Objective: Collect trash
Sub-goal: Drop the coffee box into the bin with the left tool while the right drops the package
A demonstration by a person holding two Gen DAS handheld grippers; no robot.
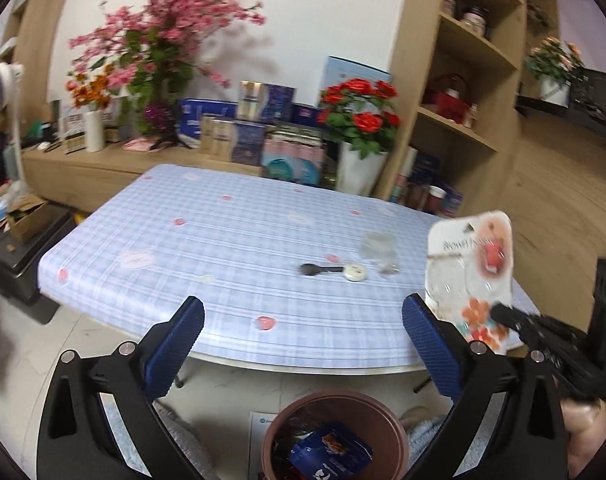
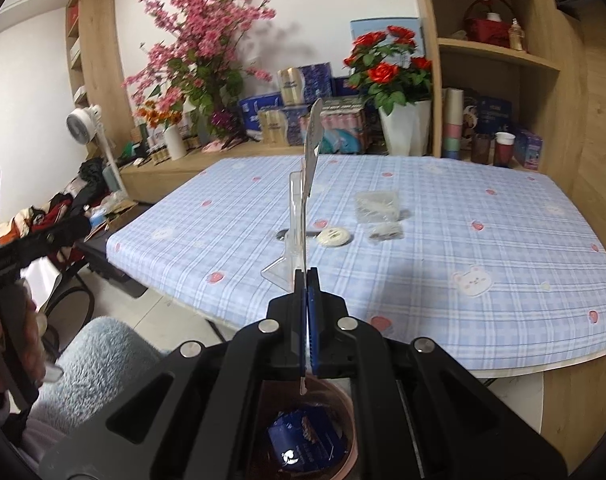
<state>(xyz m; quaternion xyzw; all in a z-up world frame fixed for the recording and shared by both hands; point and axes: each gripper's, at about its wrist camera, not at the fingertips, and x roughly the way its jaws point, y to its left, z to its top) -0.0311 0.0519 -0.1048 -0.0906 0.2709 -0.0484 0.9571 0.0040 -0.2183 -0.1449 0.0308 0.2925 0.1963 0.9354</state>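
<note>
Left wrist view, bottom centre: brown bin [image 1: 335, 436] on the floor, a blue packet [image 1: 330, 456] inside. Above it, left gripper [image 1: 303, 332] with jaws wide apart, nothing between the blue pads. At right of frame, a white blister pack [image 1: 469, 276] with a clear front, blurred, clamped by the right gripper [image 1: 503, 312], held upright over the near edge of the bench [image 1: 207, 248]. Farther back on the checked cloth: a black spoon [image 1: 319, 269] touching a round white lid [image 1: 355, 273], then clear plastic wrappers [image 1: 379, 250] just behind. Against the far wall, red roses [image 1: 359, 114] in a white pot.

Right wrist view, lower centre: jaws together on the pack's thin edge, pack rising up mid-frame, bin directly below. Far left of frame: left gripper held in a hand [image 2: 27, 348].
</note>
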